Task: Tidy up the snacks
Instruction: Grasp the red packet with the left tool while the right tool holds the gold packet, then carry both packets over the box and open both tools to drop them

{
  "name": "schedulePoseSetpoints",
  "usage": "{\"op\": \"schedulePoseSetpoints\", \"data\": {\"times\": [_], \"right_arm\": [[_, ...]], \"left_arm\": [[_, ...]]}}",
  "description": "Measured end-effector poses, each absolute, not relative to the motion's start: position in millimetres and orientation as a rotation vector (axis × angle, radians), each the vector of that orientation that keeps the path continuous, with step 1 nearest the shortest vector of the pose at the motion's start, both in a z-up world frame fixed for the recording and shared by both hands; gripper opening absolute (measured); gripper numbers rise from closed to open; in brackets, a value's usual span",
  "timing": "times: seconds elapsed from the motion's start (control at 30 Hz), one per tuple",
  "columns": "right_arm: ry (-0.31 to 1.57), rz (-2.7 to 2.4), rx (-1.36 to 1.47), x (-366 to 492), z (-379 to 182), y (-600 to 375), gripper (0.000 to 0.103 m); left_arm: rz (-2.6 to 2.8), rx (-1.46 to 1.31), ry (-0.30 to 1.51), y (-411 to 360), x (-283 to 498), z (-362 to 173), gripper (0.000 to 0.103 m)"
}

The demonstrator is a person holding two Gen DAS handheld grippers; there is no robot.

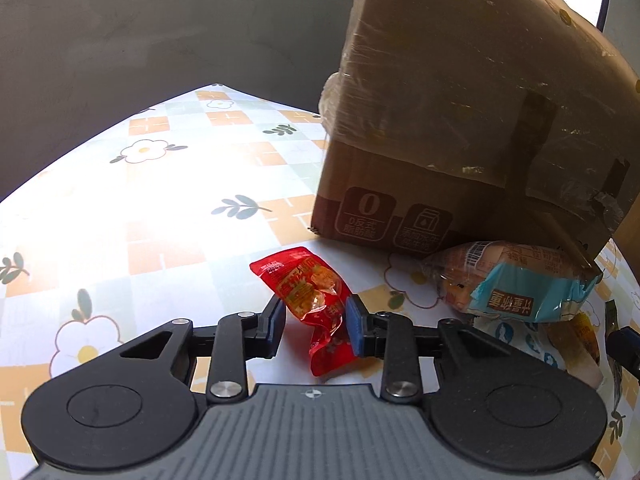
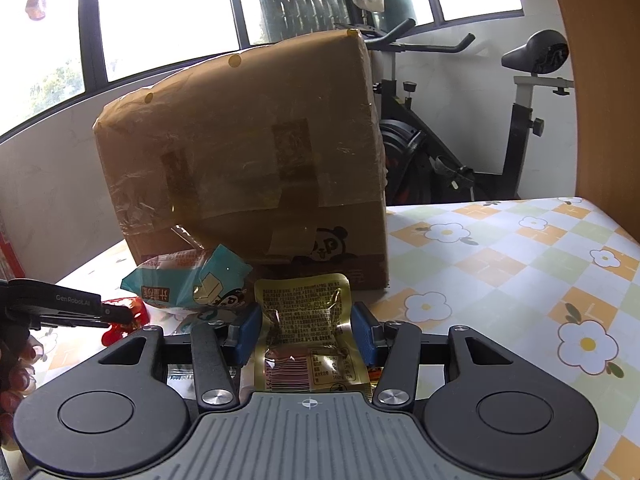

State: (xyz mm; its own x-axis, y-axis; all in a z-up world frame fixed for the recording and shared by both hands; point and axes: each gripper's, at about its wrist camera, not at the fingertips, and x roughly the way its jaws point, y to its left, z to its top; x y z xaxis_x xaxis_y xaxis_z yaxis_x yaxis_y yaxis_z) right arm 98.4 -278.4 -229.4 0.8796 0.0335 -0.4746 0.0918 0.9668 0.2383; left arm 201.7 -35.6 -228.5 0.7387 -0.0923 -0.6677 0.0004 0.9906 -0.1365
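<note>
A red snack packet (image 1: 308, 288) lies on the flowered tablecloth (image 1: 160, 220) and looks pinched between the pads of my left gripper (image 1: 316, 322), which is shut on it. In the right wrist view my right gripper (image 2: 307, 332) is shut on a gold foil snack packet (image 2: 308, 304), printed side up. A blue-and-clear bread pack (image 1: 516, 284) rests against the foot of a taped cardboard box (image 1: 460, 100). The right wrist view shows the same bread pack (image 2: 188, 284), the box (image 2: 248, 152) and the left gripper's finger over the red packet (image 2: 136, 308).
More snack wrappers lie under and beside the bread pack (image 1: 560, 344). An exercise bike (image 2: 460, 152) stands behind the table by the windows, and a wooden panel (image 2: 592, 80) rises at the right. A hand (image 2: 12, 368) shows at the left edge. Bare tablecloth (image 2: 520, 280) stretches right of the box.
</note>
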Motion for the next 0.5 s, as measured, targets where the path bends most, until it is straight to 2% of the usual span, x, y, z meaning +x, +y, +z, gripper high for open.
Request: {"op": "schedulePoseSetpoints", "data": {"times": [0.17, 0.33, 0.5], "right_arm": [[0.490, -0.032, 0.290, 96.7, -231.0, -283.7, 0.046], [0.485, -0.026, 0.304, 95.2, -231.5, -285.8, 0.046], [0.485, -0.017, 0.298, 95.3, -231.4, -284.5, 0.046]], "left_arm": [[-0.025, -0.139, 0.740, -25.7, 195.5, -227.5, 0.033], [-0.052, -0.119, 0.719, -31.3, 198.9, -227.8, 0.025], [-0.049, -0.063, 0.732, -45.5, 213.0, -234.3, 0.023]]}}
